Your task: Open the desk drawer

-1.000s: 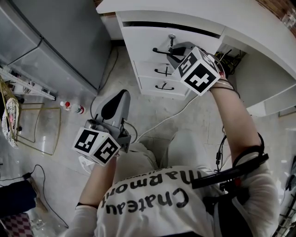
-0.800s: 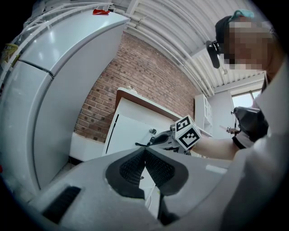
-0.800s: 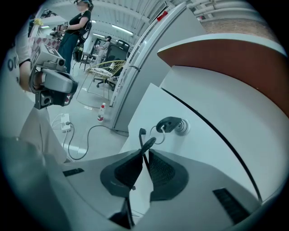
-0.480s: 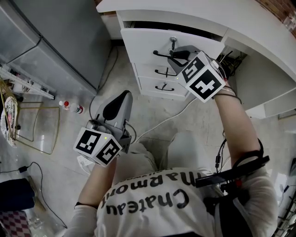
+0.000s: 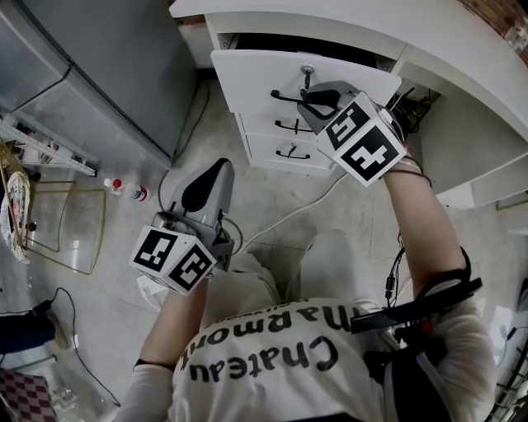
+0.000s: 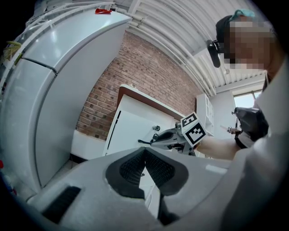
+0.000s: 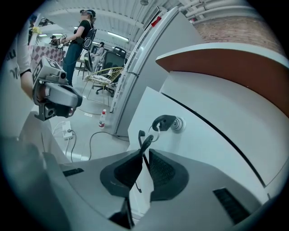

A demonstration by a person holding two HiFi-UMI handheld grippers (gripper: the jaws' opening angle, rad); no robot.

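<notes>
Pale floor (image 5: pixel 363 214) below, brick wall (image 6: pixel 135 76) behind, and a white desk (image 5: pixel 330 25) at the top of the head view. Its top drawer (image 5: pixel 280 78) stands a little way out of the carcass, with a dark gap showing above its front, so the opening looks begun but far from finished.

The right gripper (image 5: pixel 312 99) has its fingers (image 7: pixel 160 169) clenched on the thin black handle (image 7: pixel 143 145), which runs up between the pads. A key (image 7: pixel 165 122) sits in the lock just above, its ring hanging close to the handle.

Here's the worry: that handle is slim, and a pull off to one side could let it slide out of the pads or jam the drawer on its runners. The dangling key ring could also catch on the fingers.

Beneath it, two lower drawers (image 5: pixel 285 140) are closed. The left gripper (image 5: pixel 216 169) hangs well apart over the person's lap, fingers together on nothing.

A grey refrigerator (image 5: pixel 99 74) stands to the left, a bottle (image 5: pixel 124 188) near its foot, and a white cable (image 5: pixel 280 218) trails across the floor. The person's knees lie right in the drawer's path, and that may limit how far it comes.
</notes>
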